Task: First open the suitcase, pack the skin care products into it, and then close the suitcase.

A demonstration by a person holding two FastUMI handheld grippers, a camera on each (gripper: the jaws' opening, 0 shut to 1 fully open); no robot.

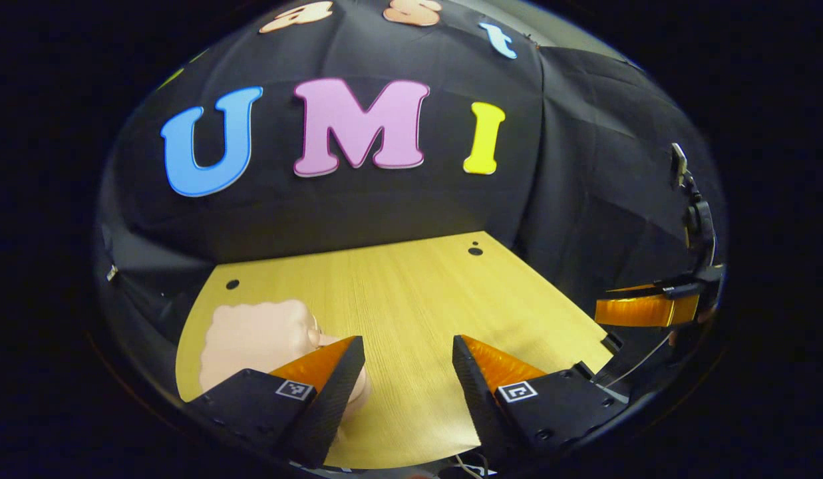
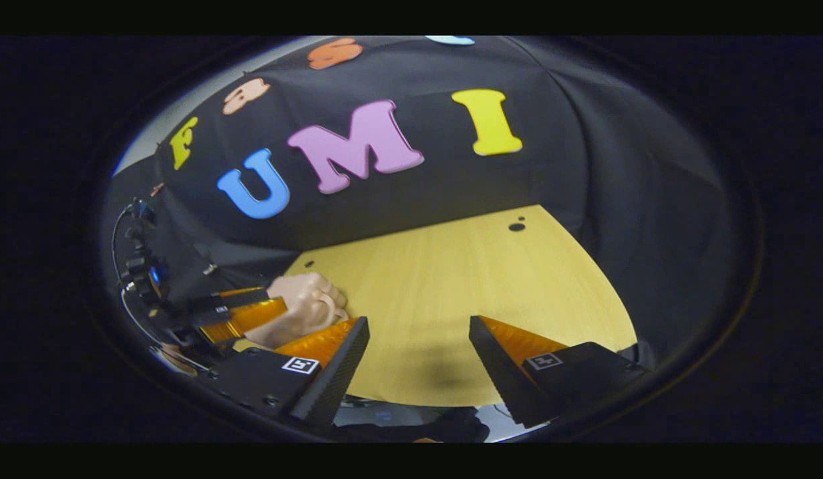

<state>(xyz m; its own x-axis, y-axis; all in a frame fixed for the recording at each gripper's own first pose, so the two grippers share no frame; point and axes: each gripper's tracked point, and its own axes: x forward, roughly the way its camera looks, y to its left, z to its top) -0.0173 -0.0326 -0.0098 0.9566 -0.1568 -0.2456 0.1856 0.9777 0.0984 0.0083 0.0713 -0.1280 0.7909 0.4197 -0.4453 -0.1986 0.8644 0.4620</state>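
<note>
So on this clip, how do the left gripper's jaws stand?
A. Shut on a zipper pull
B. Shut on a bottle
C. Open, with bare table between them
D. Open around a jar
C: in the left gripper view, the left gripper has its jaws spread wide apart, and only the bare wooden table shows in the gap between them.

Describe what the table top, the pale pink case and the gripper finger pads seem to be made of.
Table top: likely wood-look laminate; fine straight grain, matte.
Pale pink case: probably moulded plastic; smooth, bumpy outline.
Left gripper finger pads: orange, glossy, ribbed; rubber or plastic, unclear.
</note>
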